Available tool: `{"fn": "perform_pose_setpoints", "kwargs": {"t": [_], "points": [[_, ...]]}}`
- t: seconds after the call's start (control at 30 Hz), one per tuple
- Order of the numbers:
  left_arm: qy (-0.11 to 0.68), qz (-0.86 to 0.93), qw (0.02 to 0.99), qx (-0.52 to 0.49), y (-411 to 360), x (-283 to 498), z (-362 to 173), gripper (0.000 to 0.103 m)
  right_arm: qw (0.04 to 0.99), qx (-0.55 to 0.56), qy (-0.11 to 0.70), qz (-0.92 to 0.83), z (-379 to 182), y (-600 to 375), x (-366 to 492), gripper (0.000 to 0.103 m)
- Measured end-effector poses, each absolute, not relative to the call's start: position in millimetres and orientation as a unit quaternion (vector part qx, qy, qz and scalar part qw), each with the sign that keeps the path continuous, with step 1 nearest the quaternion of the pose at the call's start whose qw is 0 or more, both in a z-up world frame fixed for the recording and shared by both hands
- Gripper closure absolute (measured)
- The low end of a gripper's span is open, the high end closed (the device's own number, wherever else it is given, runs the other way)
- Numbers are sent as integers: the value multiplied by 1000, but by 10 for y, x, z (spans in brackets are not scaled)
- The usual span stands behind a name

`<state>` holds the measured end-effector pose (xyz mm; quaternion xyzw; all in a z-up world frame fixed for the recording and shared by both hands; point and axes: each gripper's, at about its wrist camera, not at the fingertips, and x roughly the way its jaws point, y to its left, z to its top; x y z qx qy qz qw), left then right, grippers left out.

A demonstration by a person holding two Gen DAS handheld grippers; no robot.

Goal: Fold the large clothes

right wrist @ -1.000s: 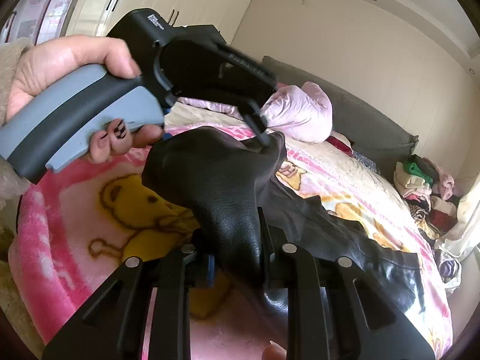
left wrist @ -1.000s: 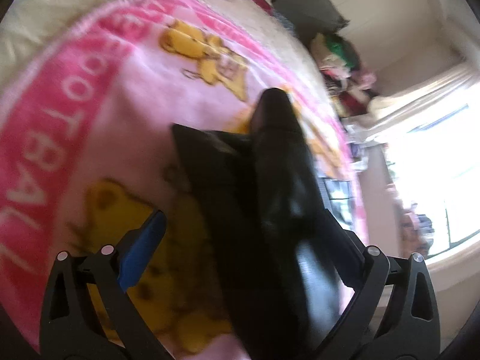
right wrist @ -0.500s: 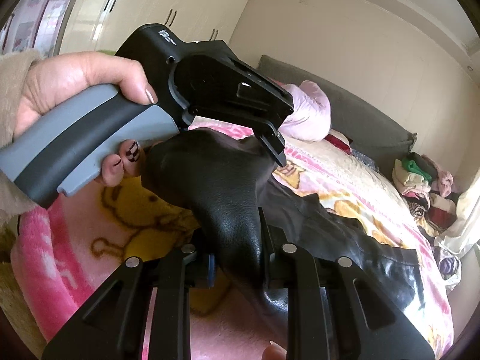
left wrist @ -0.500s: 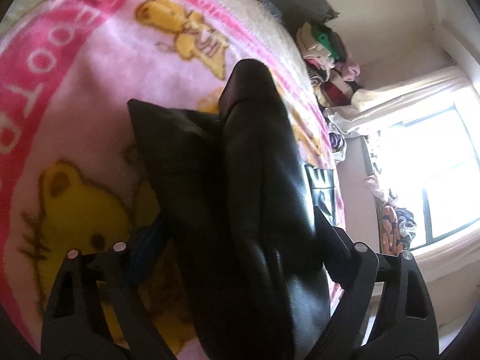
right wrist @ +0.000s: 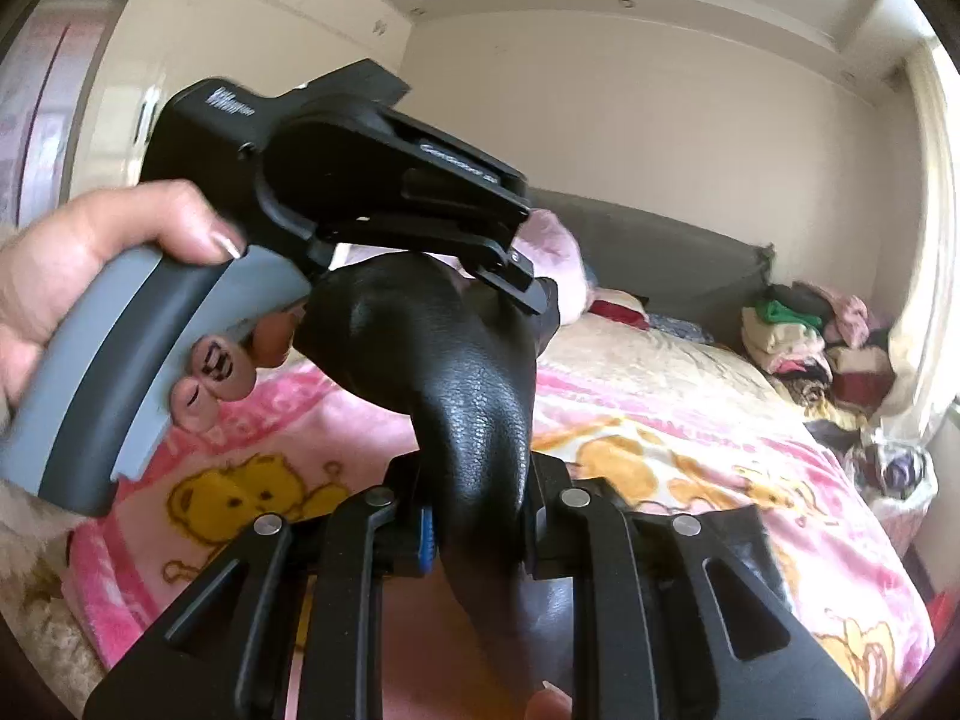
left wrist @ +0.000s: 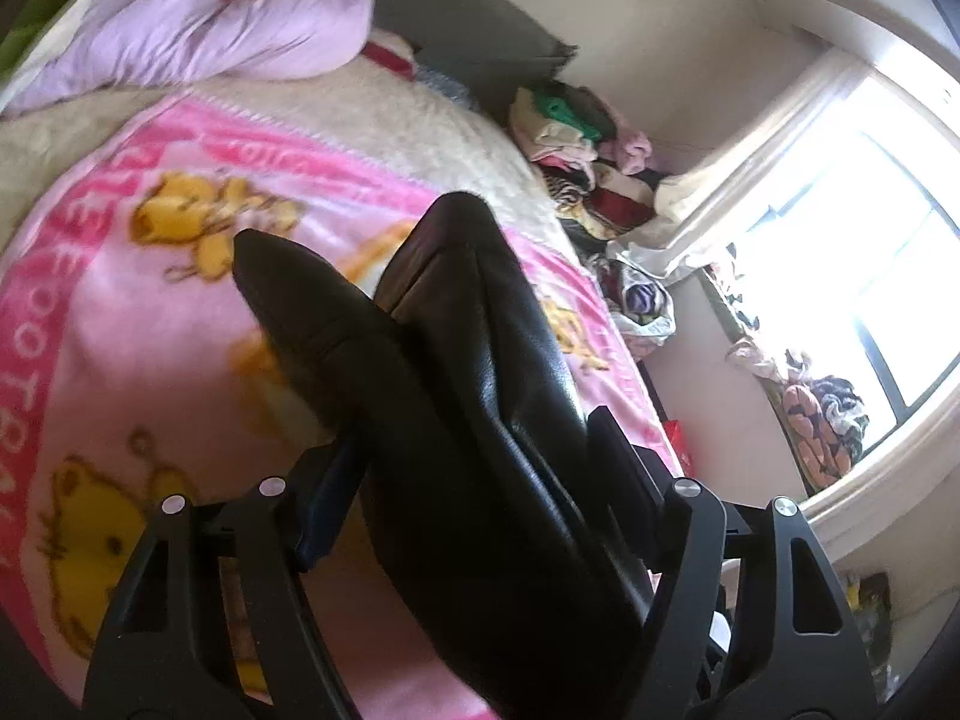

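Observation:
A black leather garment (left wrist: 456,330) hangs lifted above a pink cartoon-bear blanket (left wrist: 150,360). In the left wrist view a thick fold of it fills my left gripper (left wrist: 468,444). The jaws are closing, and the blue pad touches the fold's edge. Seen from the right wrist, my right gripper (right wrist: 480,480) is shut on a narrow bunch of the garment (right wrist: 462,372). The left gripper (right wrist: 522,288), held by a hand (right wrist: 90,252), grips the fold's top just beyond. The garment's far end (right wrist: 732,540) still lies on the blanket (right wrist: 660,408).
A lilac bundle (left wrist: 228,18) lies at the head of the bed by the grey headboard (right wrist: 660,252). Stacked clothes (right wrist: 792,330) sit in the far corner. A bright window (left wrist: 840,240) is on the right, with wardrobe doors (right wrist: 252,12) behind the hand.
Both grippers have risen and carried the garment up off the blanket. The left jaws have narrowed onto the fold. The right grip is unchanged.

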<state>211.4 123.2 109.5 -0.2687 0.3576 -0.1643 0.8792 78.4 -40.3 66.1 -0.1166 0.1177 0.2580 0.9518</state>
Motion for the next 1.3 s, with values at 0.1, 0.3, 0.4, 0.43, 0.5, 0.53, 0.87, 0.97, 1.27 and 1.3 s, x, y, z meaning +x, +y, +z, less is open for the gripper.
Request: {"fn": "perform_pose_setpoints", "kwargs": {"t": [0.1,0.3,0.4,0.43,0.5,0.53,0.87,0.97,1.27,1.3], "points": [[355,-173,880,-263,960,2163,1220,35,959,-92,116,242,733,-716,841,85],[334,-196,882,-268,427,2229,1334,32,968,-36,124,214,729,-1339,912,85],[329,-209,878,-279,246,2253,1317,28,970,-7,135,200,685,-1607,1008,85],[327,-210,879,-278,192,2254,1312,28,971,5,139,194,667,-1706,1046,85],[326,-210,880,-273,104,2251,1292,28,972,32,150,178,619,-1955,1110,85],[330,-211,879,-270,54,2268,1256,28,972,43,156,171,581,-2051,1159,85],[422,-177,867,-198,-441,2444,425,26,926,219,264,157,-131,-3122,1632,84],[441,-175,859,-190,-507,2429,211,26,904,271,282,170,-312,-3258,1674,84],[432,-138,870,-194,-222,2276,147,21,808,436,315,239,-596,-3253,1803,84],[429,-133,872,-194,-180,2263,162,20,802,444,318,241,-624,-3207,1803,84]]}}
